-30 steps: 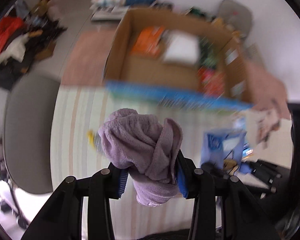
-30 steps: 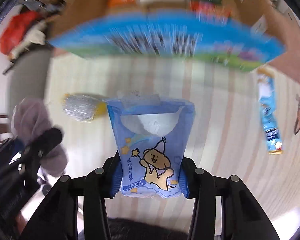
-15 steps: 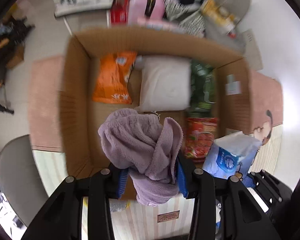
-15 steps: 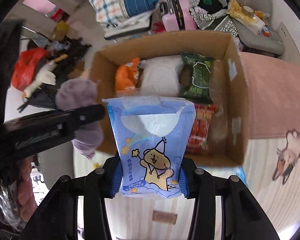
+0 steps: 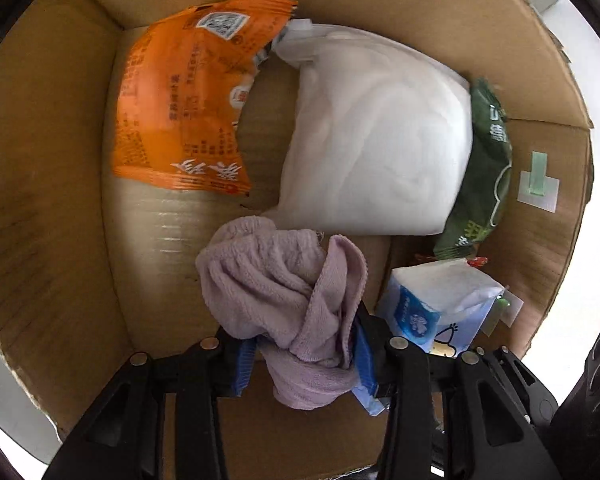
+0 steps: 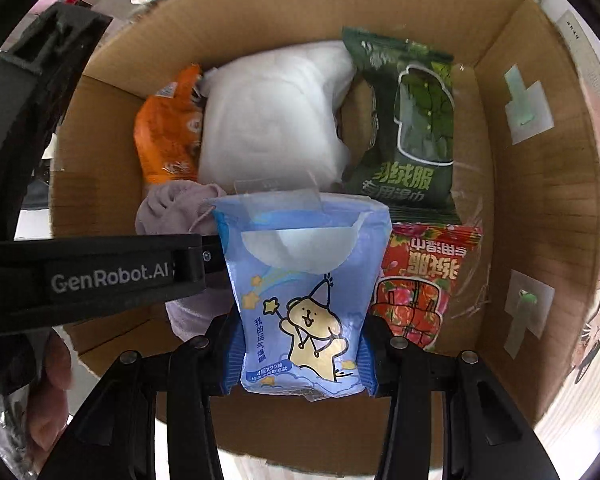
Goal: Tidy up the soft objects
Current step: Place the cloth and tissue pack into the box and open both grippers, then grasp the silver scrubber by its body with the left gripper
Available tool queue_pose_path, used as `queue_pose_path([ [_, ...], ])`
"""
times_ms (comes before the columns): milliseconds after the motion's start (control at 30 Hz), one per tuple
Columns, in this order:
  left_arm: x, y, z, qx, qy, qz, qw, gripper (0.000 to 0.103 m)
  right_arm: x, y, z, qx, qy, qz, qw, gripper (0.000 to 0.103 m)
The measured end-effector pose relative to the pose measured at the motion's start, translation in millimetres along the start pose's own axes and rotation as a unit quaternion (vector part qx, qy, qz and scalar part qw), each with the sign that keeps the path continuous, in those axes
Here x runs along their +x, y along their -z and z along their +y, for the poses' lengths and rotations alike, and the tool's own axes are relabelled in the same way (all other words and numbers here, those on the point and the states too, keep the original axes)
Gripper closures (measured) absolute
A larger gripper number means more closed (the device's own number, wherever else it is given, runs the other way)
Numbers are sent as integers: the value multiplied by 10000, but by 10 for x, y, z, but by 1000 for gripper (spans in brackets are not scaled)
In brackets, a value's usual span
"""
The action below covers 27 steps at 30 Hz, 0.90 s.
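Box (image 6: 540, 200): snack bag (image 5: 184, 96) left, pillow pack (image 5: 376, 132) middle, wipes (image 6: 416, 120) right.

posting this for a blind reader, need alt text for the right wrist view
The right gripper holds a blue cartoon-printed tissue pack over an open cardboard box containing orange, white, green and red soft packs.

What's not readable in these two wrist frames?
- Red packet: in the left wrist view only a sliver shows, behind the blue tissue pack.
- Purple towel: right wrist view, mostly behind the left gripper arm.
- Box floor under each load: hidden.
- Orange packet small print: blurred.
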<state>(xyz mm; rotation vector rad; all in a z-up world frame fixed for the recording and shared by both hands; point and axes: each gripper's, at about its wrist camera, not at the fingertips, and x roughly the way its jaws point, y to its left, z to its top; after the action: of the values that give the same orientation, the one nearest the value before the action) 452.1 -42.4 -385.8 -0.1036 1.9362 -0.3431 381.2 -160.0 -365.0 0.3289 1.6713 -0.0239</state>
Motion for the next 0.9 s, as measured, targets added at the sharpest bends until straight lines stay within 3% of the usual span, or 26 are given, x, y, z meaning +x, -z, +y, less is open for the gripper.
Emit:
queue_pose_path([
  [33,-24,18,5,-1,-22,-24,10000,58,28,-20,20,-45,29,41,10000,51],
  [100,-144,58,16,-41,-108,-192,9997,41,41,-57,57,-130,121,31,9998,38],
  [167,-311,119,-10,25,-223,-489,9986,35,-38,-55,89,-201,210,-79,9995,18],
  [200,-399,160,-31,73,-329,-641,9974,22,-90,-52,105,-241,281,-148,9992,17],
  [233,-477,203,-48,108,-369,-759,9964,16,-147,-47,122,-285,357,-221,9987,17],
  [300,-634,314,-64,126,-412,-1004,9940,10,-277,-24,155,-370,503,-345,9975,17],
  [367,-786,466,-81,132,-536,-1258,9905,5,-380,15,180,-482,560,-450,9962,10],
  [500,-1041,805,-70,284,-992,-1893,9765,3,-543,158,183,-522,662,-585,9947,0],
  [567,-1062,899,-129,302,-1107,-2143,9700,3,-636,228,165,-557,754,-791,9924,0],
  [900,-1171,1486,-118,-43,-1064,-2735,9560,3,-1218,814,184,-716,593,-1547,9836,0],
])
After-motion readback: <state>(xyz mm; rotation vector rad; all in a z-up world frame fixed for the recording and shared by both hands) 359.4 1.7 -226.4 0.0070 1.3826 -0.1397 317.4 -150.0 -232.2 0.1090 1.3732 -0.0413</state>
